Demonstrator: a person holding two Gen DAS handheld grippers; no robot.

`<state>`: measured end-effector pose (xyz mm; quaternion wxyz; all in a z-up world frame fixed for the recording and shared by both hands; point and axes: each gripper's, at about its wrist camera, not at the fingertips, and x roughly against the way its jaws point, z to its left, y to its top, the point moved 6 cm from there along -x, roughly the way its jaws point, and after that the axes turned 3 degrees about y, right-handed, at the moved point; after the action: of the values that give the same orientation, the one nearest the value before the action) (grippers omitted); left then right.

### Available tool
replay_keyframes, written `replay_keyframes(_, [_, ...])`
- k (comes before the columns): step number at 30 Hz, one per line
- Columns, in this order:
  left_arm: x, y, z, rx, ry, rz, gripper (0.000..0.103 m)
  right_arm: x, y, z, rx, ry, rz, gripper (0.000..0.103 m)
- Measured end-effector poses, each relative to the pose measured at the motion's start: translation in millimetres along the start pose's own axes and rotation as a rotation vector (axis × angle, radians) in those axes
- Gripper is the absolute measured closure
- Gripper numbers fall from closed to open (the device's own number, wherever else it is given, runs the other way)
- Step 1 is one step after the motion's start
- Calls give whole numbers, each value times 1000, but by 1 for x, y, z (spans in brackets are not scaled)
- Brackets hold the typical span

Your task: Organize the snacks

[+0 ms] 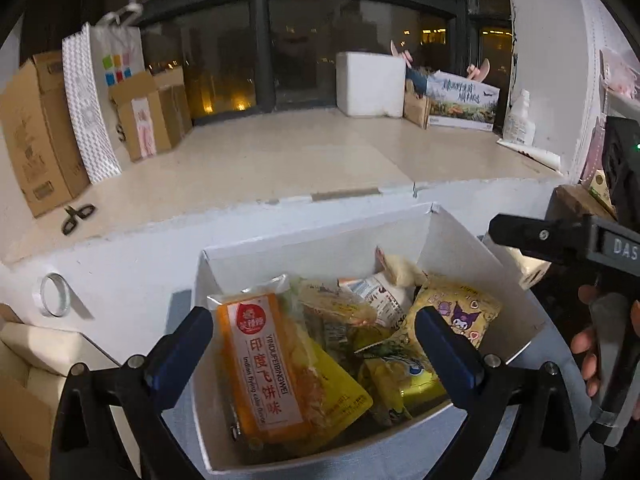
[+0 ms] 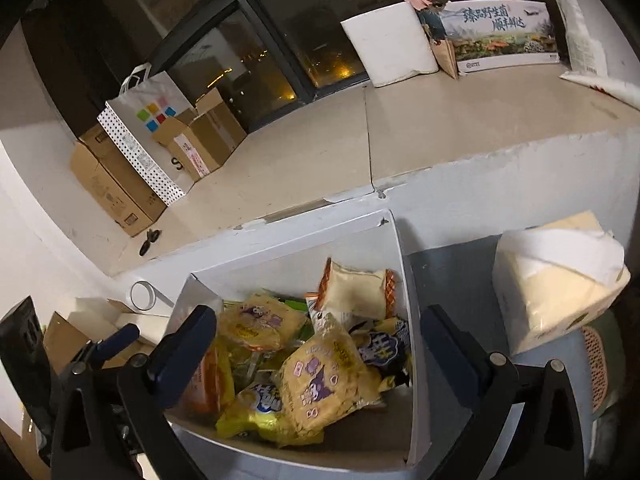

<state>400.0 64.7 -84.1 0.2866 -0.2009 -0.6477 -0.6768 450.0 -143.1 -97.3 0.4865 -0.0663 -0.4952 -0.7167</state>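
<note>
A white cardboard box (image 1: pixel 320 236) holds several snack packs. In the left wrist view my left gripper (image 1: pixel 312 320) hangs open over it, with nothing between its blue pads. Beneath it lie an orange flying-cake pack (image 1: pixel 260 368) and a yellow cartoon pack (image 1: pixel 460 308). One of my right gripper's fingers (image 1: pixel 520 232) reaches in from the right, held by a hand (image 1: pixel 588 356). In the right wrist view my right gripper (image 2: pixel 316 316) is open above the same box (image 2: pixel 288 248), over a yellow cartoon pack (image 2: pixel 324 380) and a bread pack (image 2: pixel 352 288). Neither gripper touches a pack.
A tape roll (image 1: pixel 54 294) leans on the low white wall left of the box. On the ledge behind are scissors (image 1: pixel 76 218), cardboard boxes (image 1: pixel 36 132), a paper bag (image 1: pixel 100 92) and a white foam box (image 1: pixel 370 84). A tissue box (image 2: pixel 560 280) stands to the right.
</note>
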Motion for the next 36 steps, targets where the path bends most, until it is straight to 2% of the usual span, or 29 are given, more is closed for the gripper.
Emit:
replay_keyframes(2, [17, 1, 0, 8, 3, -46, 0, 6, -2, 4, 5, 11, -6, 0])
replay_keyframes(5, [42, 3, 1, 41, -34, -87, 0, 24, -5, 18, 84, -2, -40, 0])
replay_keyframes(8, [64, 0, 2, 63, -37, -98, 0, 52, -13, 43, 239, -94, -87, 0])
replay_keyframes(10, [80, -7, 4, 76, -3, -98, 0, 68, -23, 61, 312, -77, -87, 0])
replay_keyframes(14, [117, -30, -2, 75, -13, -94, 0, 111, -51, 86, 376, -33, -123, 0])
replay_keyframes(18, [166, -57, -13, 74, -39, -129, 0, 154, -85, 98, 380, 3, -169, 0])
replay_keyframes(22, [212, -81, -19, 86, -17, -163, 0, 187, -122, 110, 402, 43, -198, 0])
replay_keyframes(27, [247, -104, -24, 106, -26, -167, 0, 222, -155, 108, 388, -42, -255, 0])
replay_keyframes(30, [254, -117, -24, 135, -31, -147, 0, 232, -174, 106, 346, -8, -238, 0])
replay_keyframes(33, [255, -128, -26, 163, -62, -117, 0, 235, -182, 109, 359, 3, -211, 0])
replay_keyframes(36, [255, -133, -26, 150, -27, -109, 0, 239, -181, 111, 371, -3, -223, 0])
